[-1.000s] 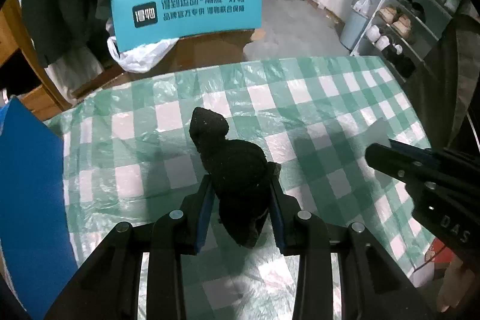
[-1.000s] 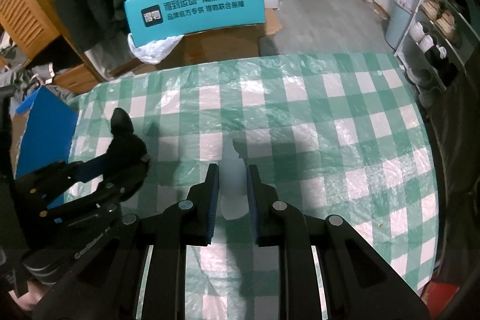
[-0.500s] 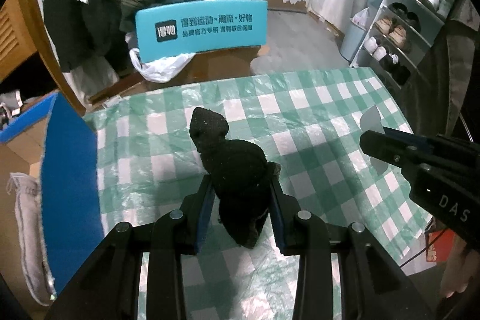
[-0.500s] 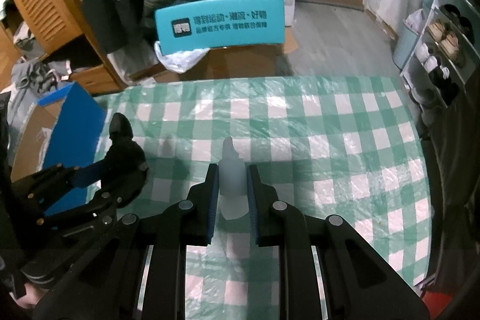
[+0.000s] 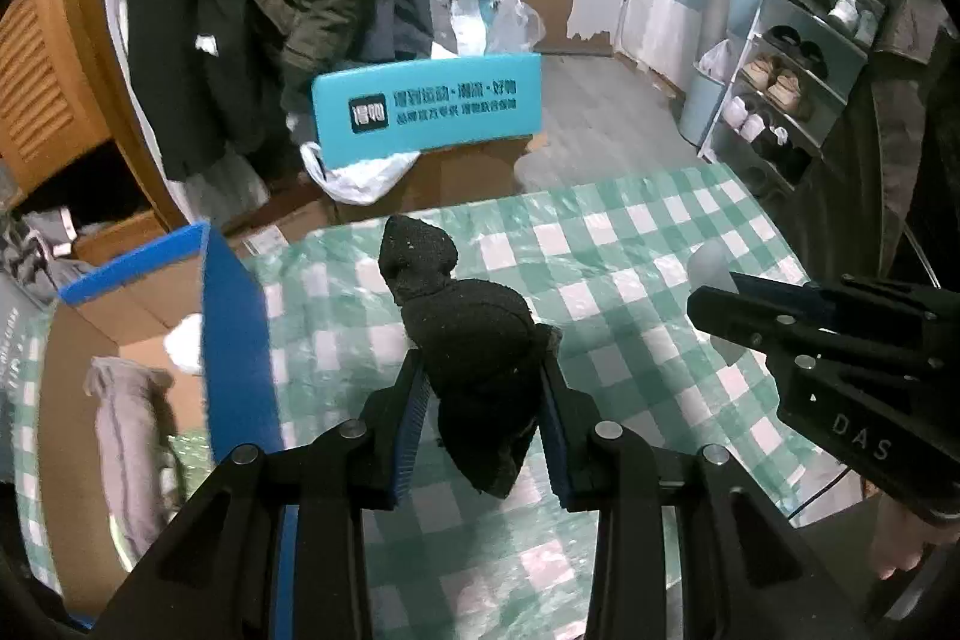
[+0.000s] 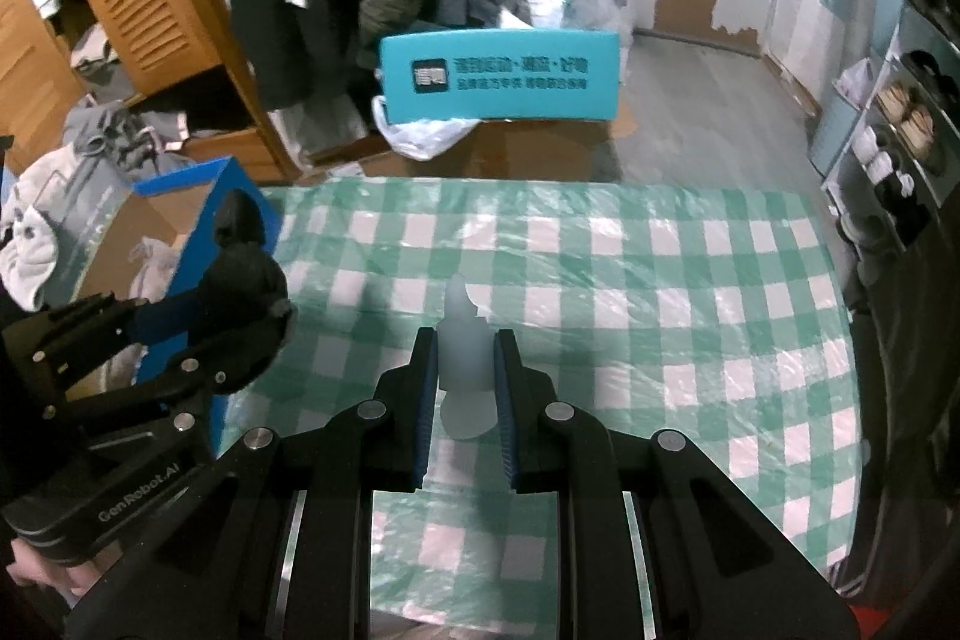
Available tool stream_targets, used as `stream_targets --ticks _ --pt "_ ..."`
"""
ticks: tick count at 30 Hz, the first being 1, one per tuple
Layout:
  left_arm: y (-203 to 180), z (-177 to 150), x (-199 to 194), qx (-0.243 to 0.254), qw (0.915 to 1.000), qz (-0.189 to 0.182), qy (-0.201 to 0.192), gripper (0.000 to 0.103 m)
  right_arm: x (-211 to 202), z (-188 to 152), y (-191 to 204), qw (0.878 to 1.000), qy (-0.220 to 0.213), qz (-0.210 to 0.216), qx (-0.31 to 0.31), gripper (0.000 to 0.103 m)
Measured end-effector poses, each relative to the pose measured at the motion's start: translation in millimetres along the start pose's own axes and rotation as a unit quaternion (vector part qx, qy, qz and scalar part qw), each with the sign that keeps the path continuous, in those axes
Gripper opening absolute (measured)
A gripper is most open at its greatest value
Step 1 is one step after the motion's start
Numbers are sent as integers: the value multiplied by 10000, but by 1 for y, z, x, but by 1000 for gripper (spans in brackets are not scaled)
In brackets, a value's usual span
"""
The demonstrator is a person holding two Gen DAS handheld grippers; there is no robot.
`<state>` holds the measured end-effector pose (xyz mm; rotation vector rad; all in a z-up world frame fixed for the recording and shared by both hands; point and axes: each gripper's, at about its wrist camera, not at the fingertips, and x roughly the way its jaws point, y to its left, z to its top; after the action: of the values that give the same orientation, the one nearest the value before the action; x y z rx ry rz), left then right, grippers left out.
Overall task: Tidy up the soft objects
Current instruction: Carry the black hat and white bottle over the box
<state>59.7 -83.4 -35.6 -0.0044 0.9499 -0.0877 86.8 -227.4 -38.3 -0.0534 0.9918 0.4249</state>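
Observation:
My left gripper (image 5: 483,388) is shut on a black sock (image 5: 468,334) and holds it above the green checked tablecloth (image 5: 630,244), near its left edge. The sock also shows in the right wrist view (image 6: 240,274). My right gripper (image 6: 462,364) is shut on a pale white soft piece (image 6: 462,358), also held above the cloth; it shows at the right of the left wrist view (image 5: 738,304). A blue-sided cardboard box (image 5: 234,340) stands left of the table with a grey cloth (image 5: 126,436) inside.
A teal sign (image 6: 498,76) leans on a box beyond the table's far edge. Coats hang at the back. A shoe rack (image 5: 798,64) stands to the right. Clothes (image 6: 36,214) lie piled at the far left.
Both grippers have risen and drawn back with their loads, showing more of the room. The blue box and its grey cloth have come into view on the left.

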Motion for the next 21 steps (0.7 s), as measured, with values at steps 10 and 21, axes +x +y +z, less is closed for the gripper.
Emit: stream_targets --ticks 10,21 --pt "28 -10 -23 -150 9999 55 -36 35 -13 4 22 9995 -96 233 -188 17" --pt "55 -16 -44 -328 9993 131 -119 35 -12 11 60 9978 -63 509 -419 17"
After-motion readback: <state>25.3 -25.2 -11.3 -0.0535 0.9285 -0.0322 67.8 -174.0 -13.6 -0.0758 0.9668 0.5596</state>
